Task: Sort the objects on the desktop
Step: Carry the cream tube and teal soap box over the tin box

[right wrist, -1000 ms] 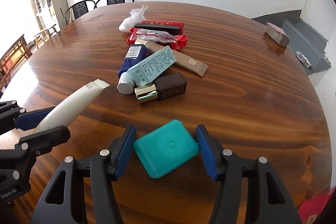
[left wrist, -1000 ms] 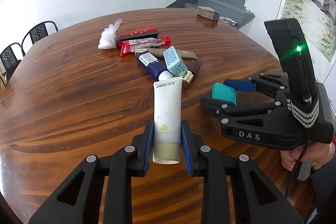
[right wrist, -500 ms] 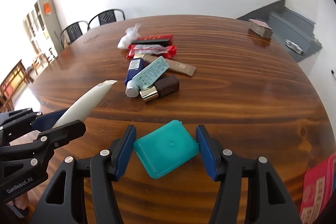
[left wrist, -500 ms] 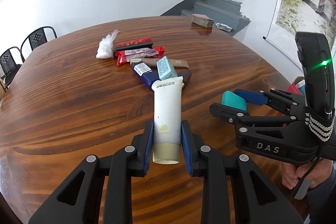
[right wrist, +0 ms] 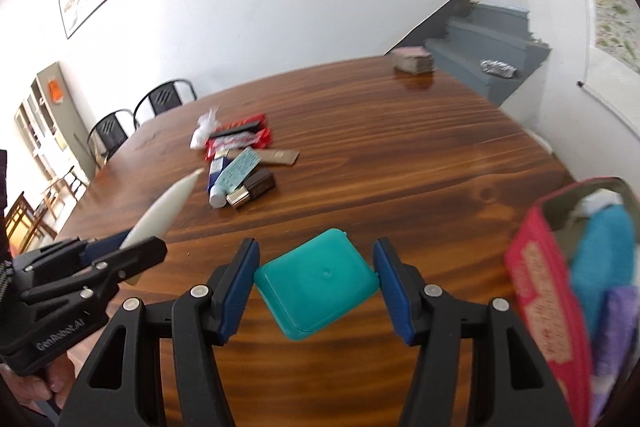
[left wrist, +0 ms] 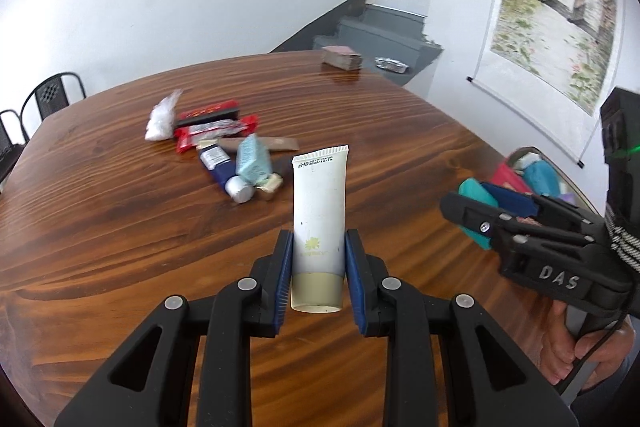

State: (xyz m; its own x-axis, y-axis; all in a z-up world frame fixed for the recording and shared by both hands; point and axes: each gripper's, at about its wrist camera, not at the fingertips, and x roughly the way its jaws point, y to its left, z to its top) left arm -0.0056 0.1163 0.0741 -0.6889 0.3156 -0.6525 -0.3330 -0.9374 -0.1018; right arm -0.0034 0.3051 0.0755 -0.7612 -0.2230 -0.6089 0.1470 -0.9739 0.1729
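— Where do things stand with the sorting?

— Partway, I'd judge. The left gripper [left wrist: 318, 267] is pinching a white tube [left wrist: 319, 211] near its capped end, the crimped end pointing ahead of the fingers and held off the table [left wrist: 100, 227]. The right gripper [right wrist: 316, 287] is clamped on a teal case [right wrist: 316, 291], blue pads against its two sides.

— And the container?

— A red box [right wrist: 540, 311] sits just right of the right gripper, open at the top, with blue and purple items already inside — so some sorting looks done.

— What's left?

— A cluster well ahead of both grippers: a blue tube [right wrist: 217, 179], a pale green carton [right wrist: 236, 177] lying over it, a dark brown bottle [right wrist: 256, 187], a tan sachet [right wrist: 276, 157], red wrappers [right wrist: 240, 139] and a white plastic bag [right wrist: 204, 133]. None of those are touched. Both held items look headed for the box, though which goes where I can't tell.
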